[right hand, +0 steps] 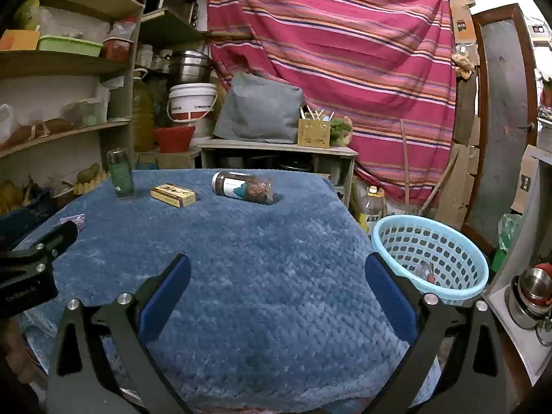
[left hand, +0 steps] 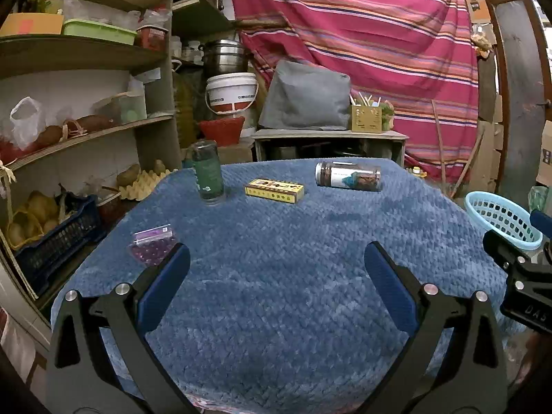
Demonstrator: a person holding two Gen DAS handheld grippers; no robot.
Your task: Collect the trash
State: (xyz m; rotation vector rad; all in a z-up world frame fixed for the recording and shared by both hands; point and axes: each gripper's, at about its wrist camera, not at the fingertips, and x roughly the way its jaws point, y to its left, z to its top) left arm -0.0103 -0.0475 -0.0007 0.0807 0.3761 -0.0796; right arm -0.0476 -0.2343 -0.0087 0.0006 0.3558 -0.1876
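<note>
Blue blanket [left hand: 276, 293], shelves [left hand: 86, 131], basket [right hand: 427, 252], claws spread

Table under blue quilted blanket [left hand: 276, 276]. Green-labelled bottle [left hand: 208, 172] upright at 11 o'clock, far edge. Yellow printed carton [left hand: 274, 190] flat at 12, just right of bottle. Clear jar with dark contents [left hand: 348, 176] on its side at 1 o'clock, well apart from carton. Small clear packet of purple beads [left hand: 153, 244] at 9 o'clock, near left edge.
</note>
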